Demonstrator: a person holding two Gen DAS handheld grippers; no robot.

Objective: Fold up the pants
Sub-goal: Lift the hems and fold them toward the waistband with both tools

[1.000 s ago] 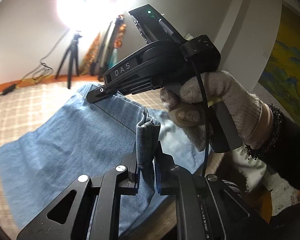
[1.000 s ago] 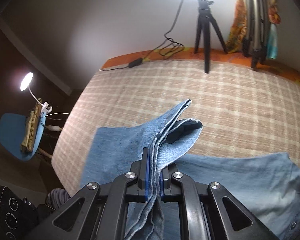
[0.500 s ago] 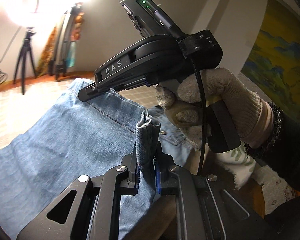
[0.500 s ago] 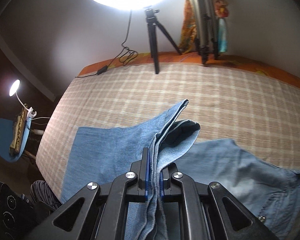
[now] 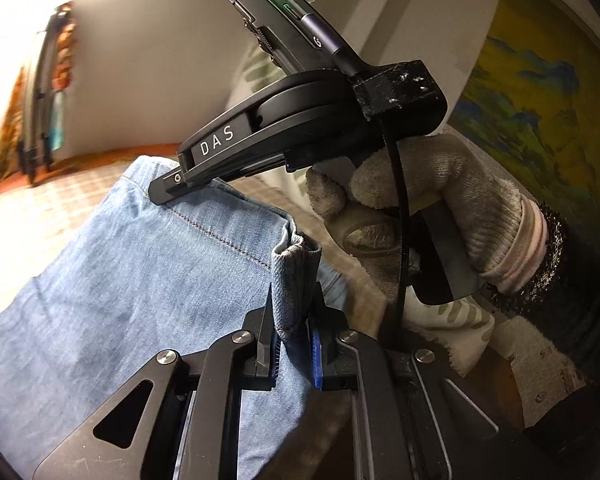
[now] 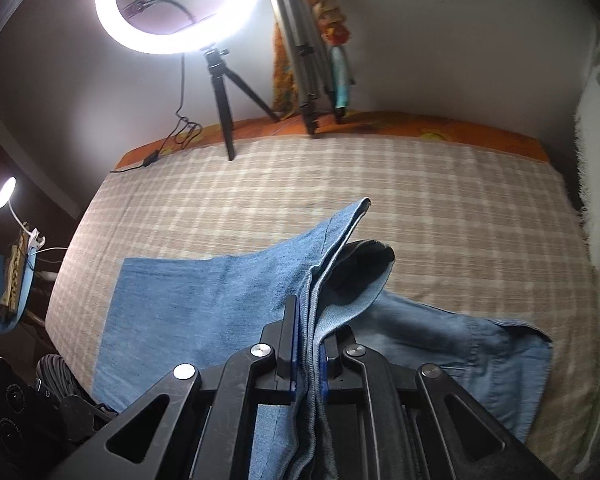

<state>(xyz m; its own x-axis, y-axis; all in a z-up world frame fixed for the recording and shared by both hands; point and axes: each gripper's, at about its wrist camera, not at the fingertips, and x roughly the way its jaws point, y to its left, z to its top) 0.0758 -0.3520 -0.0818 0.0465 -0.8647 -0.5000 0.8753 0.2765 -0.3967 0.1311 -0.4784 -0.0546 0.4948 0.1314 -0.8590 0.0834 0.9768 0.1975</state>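
A pair of light-blue denim pants (image 6: pixel 204 304) lies partly flat on a beige checked bedspread (image 6: pixel 440 208), its hem end lifted off the cloth by two black hand-held grippers. At far left in the right wrist view a small desk lamp (image 6: pixel 6 192) glows beside the bed, and a white ring light on a black tripod (image 6: pixel 168 12) stands at the far edge. The left gripper (image 5: pixel 294 344) has its jaws nearly closed on a bunched corner of the leg hem, the denim pinched between blue pads (image 5: pixel 315 354) and standing up in a short roll. The right gripper (image 6: pixel 308 364), likewise clamped almost shut, pinches several layers of the other hem edge, which fans upward to a raised point. At right the waistband end (image 6: pixel 512 356) rests flat near the bed's edge. The step appears to be carrying the leg ends across toward the waist; done well, it would call for both grips level and evenly spaced so the lifted edge stays taut, then laying the hem squarely over the waistband without dragging the lower layer. In the left wrist view, the person's right hand (image 5: pixel 440 208), in a worn grey knit glove, wraps the right tool's handle from below, wrist bent, the tool angled steeply down at the fabric.
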